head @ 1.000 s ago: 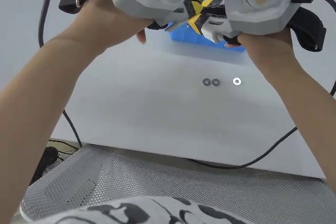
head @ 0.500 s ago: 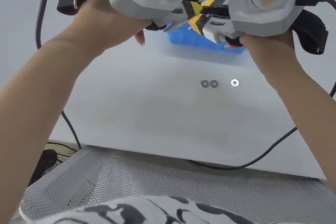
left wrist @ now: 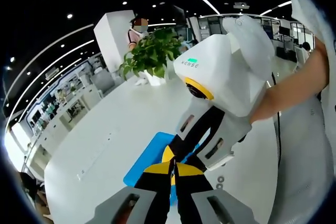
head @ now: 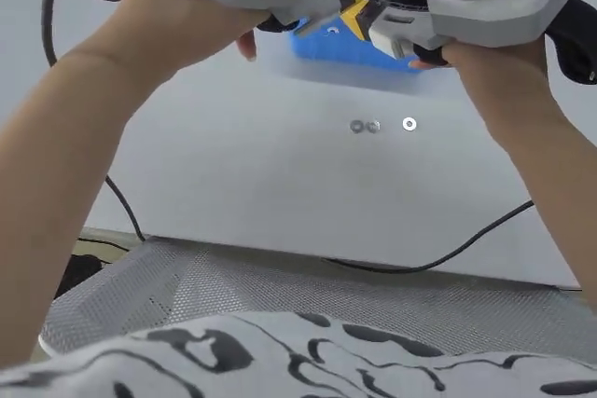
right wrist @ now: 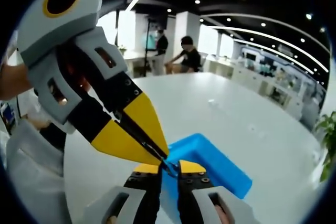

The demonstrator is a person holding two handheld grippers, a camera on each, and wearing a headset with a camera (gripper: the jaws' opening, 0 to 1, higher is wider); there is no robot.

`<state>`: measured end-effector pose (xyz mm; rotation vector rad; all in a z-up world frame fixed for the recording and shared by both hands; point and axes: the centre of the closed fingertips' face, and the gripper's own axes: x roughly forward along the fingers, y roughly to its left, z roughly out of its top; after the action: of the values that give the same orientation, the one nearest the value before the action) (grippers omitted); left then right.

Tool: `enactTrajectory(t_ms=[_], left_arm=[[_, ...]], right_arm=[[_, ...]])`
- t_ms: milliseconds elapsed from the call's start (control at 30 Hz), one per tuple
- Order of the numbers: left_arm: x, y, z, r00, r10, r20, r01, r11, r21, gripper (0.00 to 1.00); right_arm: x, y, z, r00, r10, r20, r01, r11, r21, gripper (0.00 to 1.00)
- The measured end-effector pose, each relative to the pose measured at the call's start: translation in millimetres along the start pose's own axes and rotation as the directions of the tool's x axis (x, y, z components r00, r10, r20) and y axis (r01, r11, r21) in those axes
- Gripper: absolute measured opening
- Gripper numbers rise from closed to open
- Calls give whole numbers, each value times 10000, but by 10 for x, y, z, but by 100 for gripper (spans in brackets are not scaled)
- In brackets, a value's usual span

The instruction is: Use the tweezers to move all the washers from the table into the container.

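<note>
Seeing the left tool (right wrist: pixel 160 156) and right tool (right wrist: pixel 169 170) both pinching the tweezers (right wrist: pixel 134 129) at top of frame over the container (head: pixel 354 48), I fear a loose handover drops them among the washers (head: pixel 373 127).

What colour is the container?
The container is solid blue, and it shows best in the right gripper view.
</note>
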<state>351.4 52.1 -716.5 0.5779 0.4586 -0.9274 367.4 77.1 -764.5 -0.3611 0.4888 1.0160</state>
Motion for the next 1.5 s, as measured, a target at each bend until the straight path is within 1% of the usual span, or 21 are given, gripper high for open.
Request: enactTrajectory(t_ms=[133,233,333,433,500,700,767,800,967,1033,1067,1100,1133,1300,1500], left_arm=[[-95,-120,61,9998,-202,59,201,9995,225,0],[-134,-184,71,9993,-376,67,374,9990,239,0],[-162,-257,66,9985,-538,-28,539,9978,389,0],[-168,-317,37,9975,-692,-150,699,9961,531,0],[-192,-368,11,9968,-779,-201,788,9958,477,0],[-155,-458,-33,9937,-1103,-197,1105,9938,132,0],[-177,-538,-51,9928,-1186,-171,1186,9929,19,0],[-165,-558,-60,9922,-1229,-189,1229,9924,-13,0],[-138,-579,-96,9893,-1419,-327,1415,9899,-118,0],[-140,-572,-109,9882,-1488,-351,1481,9887,-219,0],[-128,-597,-130,9880,-1504,-363,1495,9884,-259,0],[-102,-674,-176,9873,-1542,-381,1530,9877,-332,0],[-92,-691,-188,9869,-1568,-389,1554,9871,-378,0],[-69,-738,-209,9844,-1713,-402,1690,9841,-542,0],[-47,-770,-238,9818,-1841,-462,1814,9817,-575,0]], right_arm=[[-123,61,-15,9998,49,172,-52,9998,193,7],[-179,119,-23,9997,126,218,-133,9993,356,7],[-218,208,-26,9996,198,216,-207,9988,442,7],[-236,294,-61,9995,262,171,-270,9983,521,7],[-248,337,-80,9994,321,160,-330,9976,612,7],[-303,430,-166,9989,460,6,-459,9953,852,8],[-315,436,-218,9988,479,-78,-470,9947,913,9],[-317,456,-249,9987,492,-149,-476,9946,925,9],[-303,535,-356,9973,635,-377,-588,9916,1148,9],[-295,536,-396,9973,571,-452,-507,9900,1313,11],[-290,537,-411,9973,562,-477,-491,9892,1379,11],[-284,545,-435,9969,592,-521,-510,9878,1471,12],[-281,553,-448,9966,630,-536,-543,9871,1504,12],[-285,585,-499,9949,764,-659,-641,9830,1718,10],[-283,615,-547,9930,870,-802,-708,9799,1864,9]])
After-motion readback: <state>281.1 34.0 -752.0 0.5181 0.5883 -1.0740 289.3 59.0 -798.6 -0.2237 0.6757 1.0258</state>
